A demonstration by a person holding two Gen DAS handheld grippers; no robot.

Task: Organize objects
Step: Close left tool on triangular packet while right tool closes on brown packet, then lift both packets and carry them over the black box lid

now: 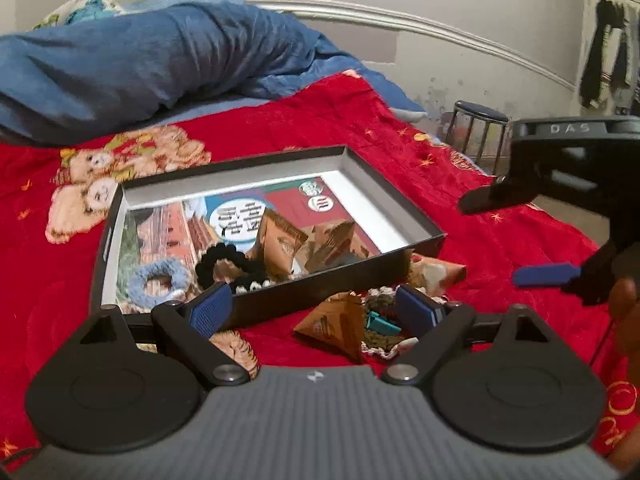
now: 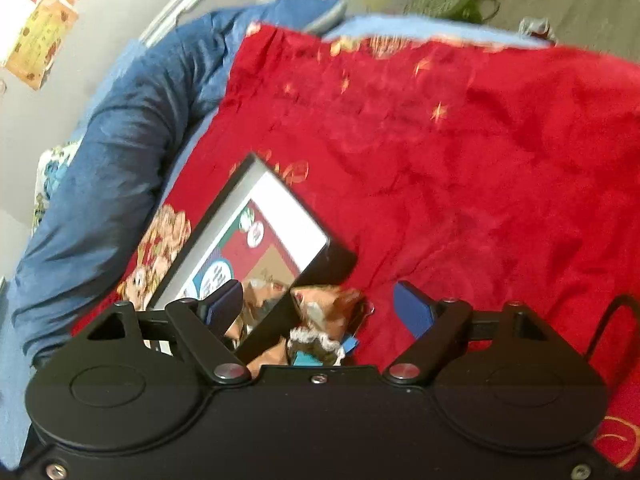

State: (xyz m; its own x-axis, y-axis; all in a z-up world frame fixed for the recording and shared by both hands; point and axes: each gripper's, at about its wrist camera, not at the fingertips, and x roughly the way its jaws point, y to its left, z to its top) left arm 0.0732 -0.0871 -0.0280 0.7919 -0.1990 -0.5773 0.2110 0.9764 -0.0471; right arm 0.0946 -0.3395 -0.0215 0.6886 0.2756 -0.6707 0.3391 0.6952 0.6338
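The black box (image 1: 256, 236) is seen on the red blanket (image 1: 400, 132), its near wall at 12 o'clock of the left gripper (image 1: 316, 312), whose jaws are spread wide around a brown packet (image 1: 336, 320). The right gripper (image 2: 320, 306) is likewise wide, nothing pinched; bare blanket lies at 1 o'clock.

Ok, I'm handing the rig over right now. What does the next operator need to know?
Left gripper: open, empty, low over the loose pile in front of the box.
Right gripper: open, empty, hovering at the box's near corner above that pile.
Black shallow box on the red blanket: already holds a blue scrunchie, a black scrunchie and brown triangular packets.
Still outside, by the front wall: one brown triangular packet, a teal clip on a crocheted piece, and a patterned wrapped item.
Left: move those into the box.
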